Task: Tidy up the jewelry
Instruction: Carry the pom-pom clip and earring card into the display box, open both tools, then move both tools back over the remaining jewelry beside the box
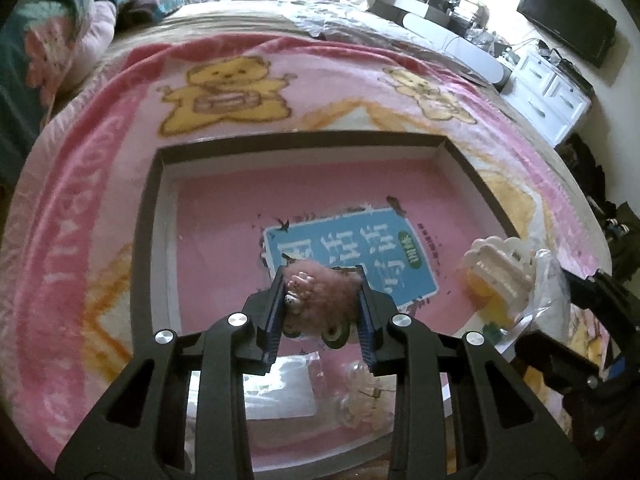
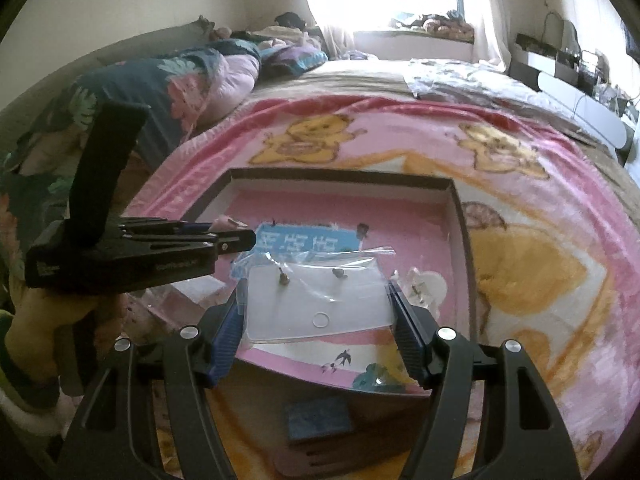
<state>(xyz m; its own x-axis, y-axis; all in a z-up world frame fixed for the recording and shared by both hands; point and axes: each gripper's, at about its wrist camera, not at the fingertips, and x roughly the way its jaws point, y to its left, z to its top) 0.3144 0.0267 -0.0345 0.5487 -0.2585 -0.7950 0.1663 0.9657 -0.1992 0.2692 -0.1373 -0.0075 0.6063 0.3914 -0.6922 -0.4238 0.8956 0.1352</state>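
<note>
My left gripper [image 1: 320, 280] is shut on a fuzzy pink hair bobble [image 1: 332, 292] with small charms on it. It hangs over a shallow dark-rimmed box [image 1: 300, 140] with a pink floor and a blue label [image 1: 360, 248]. In the right wrist view that gripper [image 2: 240, 238] reaches in from the left over the box [image 2: 340, 176]. My right gripper [image 2: 316, 288] is shut on a clear bag holding a white earring card [image 2: 320, 300], tilted above the box's near side. A white claw hair clip [image 1: 496, 264] lies by its right finger [image 2: 394, 292].
The box rests on a pink bear-print blanket [image 1: 100, 240] spread over a bed. Pillows [image 2: 180, 80] lie at the far left, with white drawers [image 1: 552, 96] and a screen to the right. A small blue box [image 2: 316, 416] sits near the bed's front edge.
</note>
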